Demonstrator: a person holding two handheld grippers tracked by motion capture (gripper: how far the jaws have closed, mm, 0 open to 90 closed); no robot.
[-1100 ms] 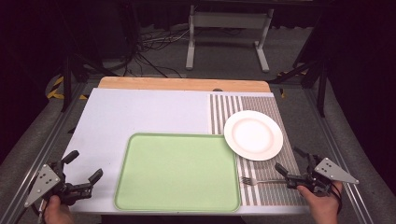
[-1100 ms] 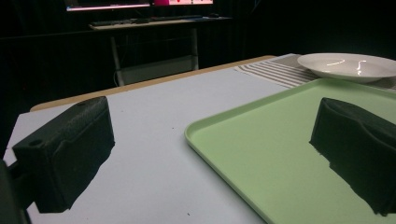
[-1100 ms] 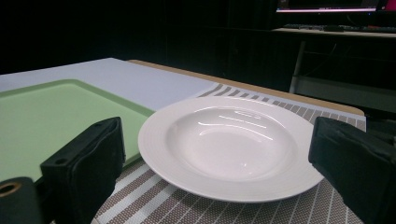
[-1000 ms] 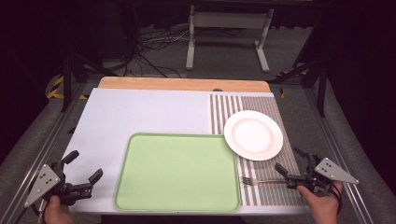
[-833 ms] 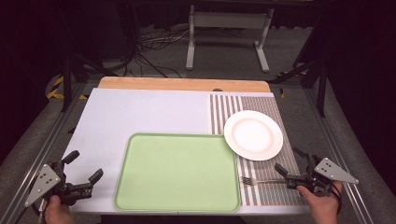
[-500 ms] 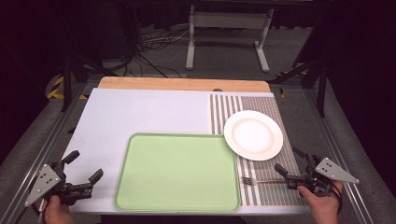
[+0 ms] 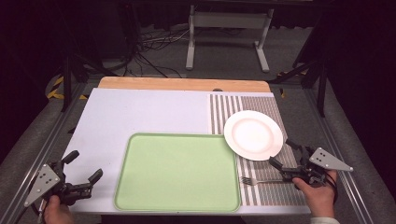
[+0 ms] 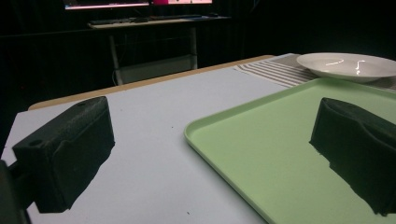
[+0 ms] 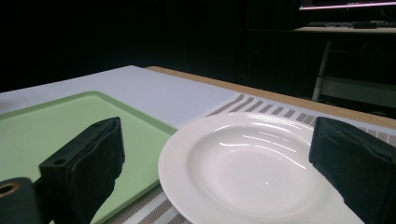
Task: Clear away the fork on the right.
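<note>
At the near left corner of the table (image 7: 140, 112), the left gripper (image 7: 83, 167) is held low over the pale surface by the person's left hand (image 7: 57, 212). Its jaws stand wide apart with nothing between them; in the left gripper view the two black jaws frame bare tabletop and the near left edge of the tray (image 8: 289, 154).

Just to the right of that gripper lies the green tray (image 7: 180, 171), flat on the table, with nothing on it. Its left rim is near the left gripper but not touching it.

Right of the tray is a striped mat (image 7: 233, 109), running from the far side of the table to the near edge. A white plate (image 7: 253, 134) sits on the mat, its left rim overlapping the tray's far right corner. In the right gripper view the plate (image 9: 252, 163) lies just ahead, between the jaws but not gripped.

Near the plate, on the mat's near part, a fork (image 7: 259, 180) lies flat with its tines toward the tray and its handle toward the right.

At the near right, the right gripper (image 7: 282, 154), held by the person's right hand (image 7: 318, 193), is wide open and holds nothing. Its jaws point at the plate's near right rim, and the fork's handle ends just beside it.
</note>
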